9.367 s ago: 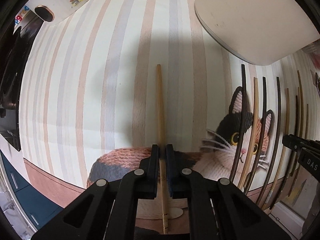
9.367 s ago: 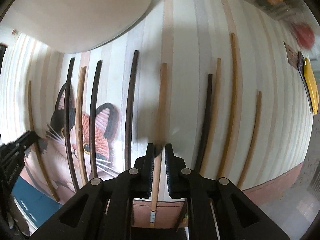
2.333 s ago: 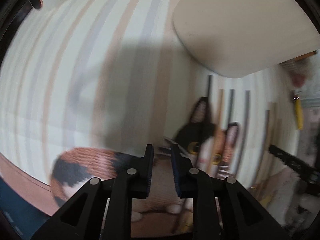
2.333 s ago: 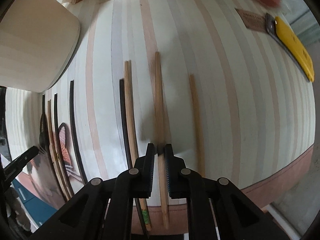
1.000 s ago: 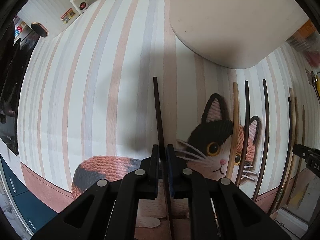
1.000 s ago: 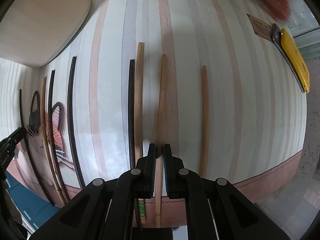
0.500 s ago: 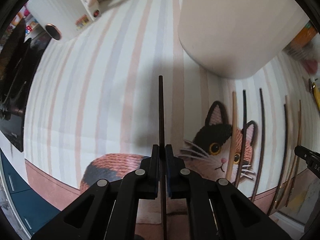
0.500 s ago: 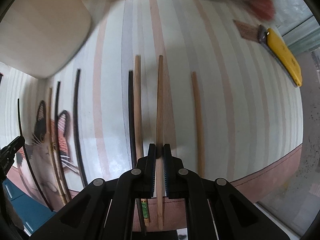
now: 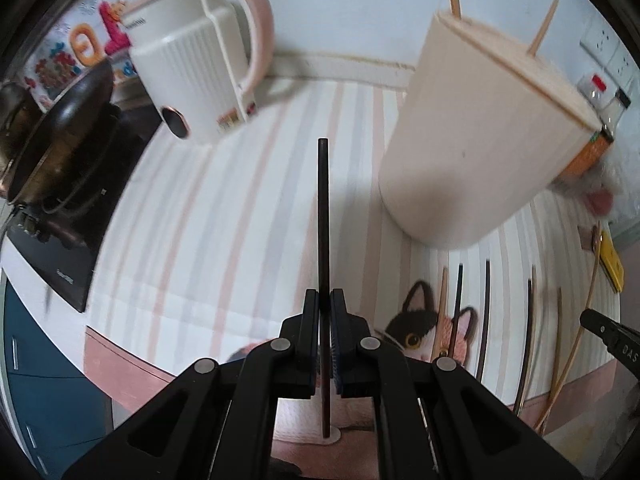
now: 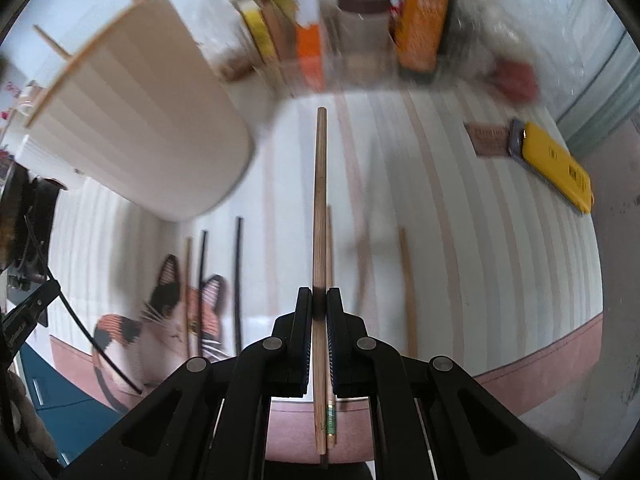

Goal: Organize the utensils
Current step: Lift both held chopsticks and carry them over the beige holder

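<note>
My left gripper (image 9: 324, 300) is shut on a black chopstick (image 9: 323, 208), which hangs lifted above the striped cat mat (image 9: 224, 216). My right gripper (image 10: 319, 298) is shut on a light wooden chopstick (image 10: 320, 184), also raised off the mat. A cream utensil holder (image 9: 476, 136) stands at the back with two wooden sticks poking out of its top; it shows as the holder (image 10: 136, 120) in the right wrist view. Several black and wooden chopsticks (image 9: 486, 312) still lie in a row on the mat, seen too as chopsticks (image 10: 238, 280) on the right side.
A white and pink kettle (image 9: 200, 68) stands at the back left, beside a dark pan on a black stove (image 9: 60, 152). Boxes and jars (image 10: 420, 20) line the back wall. A yellow flat object (image 10: 558, 168) lies at the mat's right edge.
Both grippers have risen with their chopsticks off the mat and tilted up, so the kettle, holder top and back wall have come into view.
</note>
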Action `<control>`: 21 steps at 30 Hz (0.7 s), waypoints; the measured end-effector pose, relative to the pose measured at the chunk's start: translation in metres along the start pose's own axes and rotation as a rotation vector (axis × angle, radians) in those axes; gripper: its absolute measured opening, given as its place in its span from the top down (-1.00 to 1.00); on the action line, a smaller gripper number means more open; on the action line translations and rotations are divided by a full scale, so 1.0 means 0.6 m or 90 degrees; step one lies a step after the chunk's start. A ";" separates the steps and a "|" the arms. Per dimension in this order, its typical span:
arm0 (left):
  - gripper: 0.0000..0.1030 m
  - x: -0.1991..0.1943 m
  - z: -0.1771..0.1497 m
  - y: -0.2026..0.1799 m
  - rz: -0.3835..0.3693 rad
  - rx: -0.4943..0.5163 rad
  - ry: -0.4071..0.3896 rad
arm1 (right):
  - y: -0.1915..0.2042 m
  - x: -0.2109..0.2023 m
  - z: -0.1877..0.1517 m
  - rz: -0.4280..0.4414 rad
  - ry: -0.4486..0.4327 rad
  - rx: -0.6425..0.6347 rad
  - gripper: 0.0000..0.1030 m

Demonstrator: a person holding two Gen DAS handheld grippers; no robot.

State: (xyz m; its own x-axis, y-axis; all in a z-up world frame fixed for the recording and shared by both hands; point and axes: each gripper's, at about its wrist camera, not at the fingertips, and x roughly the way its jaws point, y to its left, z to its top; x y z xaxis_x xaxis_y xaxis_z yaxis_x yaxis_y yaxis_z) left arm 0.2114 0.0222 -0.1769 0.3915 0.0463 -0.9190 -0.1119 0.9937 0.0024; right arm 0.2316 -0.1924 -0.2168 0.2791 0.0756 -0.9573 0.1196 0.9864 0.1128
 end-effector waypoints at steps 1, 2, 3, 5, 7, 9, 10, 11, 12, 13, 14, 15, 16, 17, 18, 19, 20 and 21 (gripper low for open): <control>0.94 -0.001 0.006 0.006 0.002 -0.002 -0.006 | -0.005 -0.003 0.005 0.003 -0.004 -0.003 0.86; 0.95 -0.008 0.006 0.007 0.005 -0.005 -0.014 | 0.003 -0.013 0.006 0.009 -0.011 -0.005 0.86; 0.95 -0.004 0.015 0.017 0.004 -0.006 -0.017 | 0.005 -0.012 0.013 0.012 -0.015 -0.007 0.86; 0.95 -0.013 0.019 0.022 0.003 -0.014 -0.026 | 0.013 -0.022 0.018 0.017 -0.029 -0.012 0.86; 0.95 -0.023 0.021 0.023 0.001 -0.019 -0.037 | 0.020 -0.038 0.022 0.023 -0.040 -0.018 0.86; 0.95 -0.037 0.025 0.023 -0.005 -0.024 -0.047 | 0.027 -0.049 0.030 0.032 -0.051 -0.024 0.86; 0.95 -0.046 0.027 0.022 -0.006 -0.024 -0.054 | 0.031 -0.055 0.034 0.037 -0.057 -0.025 0.86; 0.95 -0.055 0.030 0.021 -0.008 -0.024 -0.062 | 0.035 -0.062 0.037 0.041 -0.062 -0.028 0.86; 0.95 -0.062 0.032 0.020 -0.011 -0.024 -0.067 | 0.038 -0.066 0.040 0.044 -0.066 -0.030 0.86; 0.95 -0.071 0.035 0.019 -0.015 -0.024 -0.073 | 0.042 -0.073 0.045 0.048 -0.072 -0.032 0.86; 0.95 -0.080 0.038 0.019 -0.019 -0.025 -0.081 | 0.048 -0.081 0.050 0.055 -0.079 -0.034 0.86; 0.95 -0.090 0.042 0.019 -0.023 -0.025 -0.088 | 0.052 -0.087 0.055 0.060 -0.085 -0.037 0.86; 0.95 -0.096 0.045 0.019 -0.024 -0.027 -0.093 | 0.056 -0.092 0.058 0.064 -0.089 -0.039 0.86; 0.95 -0.103 0.048 0.019 -0.026 -0.029 -0.100 | 0.062 -0.100 0.064 0.070 -0.096 -0.041 0.86; 0.96 -0.110 0.051 0.019 -0.027 -0.029 -0.106 | 0.065 -0.104 0.067 0.073 -0.099 -0.043 0.86; 0.96 -0.117 0.055 0.020 -0.028 -0.031 -0.113 | 0.071 -0.112 0.073 0.080 -0.107 -0.047 0.86; 0.96 -0.123 0.058 0.021 -0.028 -0.033 -0.120 | 0.075 -0.119 0.077 0.084 -0.113 -0.049 0.86; 0.96 -0.130 0.063 0.022 -0.028 -0.033 -0.127 | 0.079 -0.124 0.081 0.088 -0.118 -0.051 0.86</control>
State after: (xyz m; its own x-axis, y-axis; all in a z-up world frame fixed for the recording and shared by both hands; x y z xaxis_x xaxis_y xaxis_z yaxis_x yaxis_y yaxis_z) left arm 0.2138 0.0353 -0.0901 0.5695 0.0274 -0.8215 -0.1360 0.9888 -0.0613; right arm 0.2630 -0.1586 -0.1273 0.4584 0.1903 -0.8681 -0.0066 0.9775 0.2108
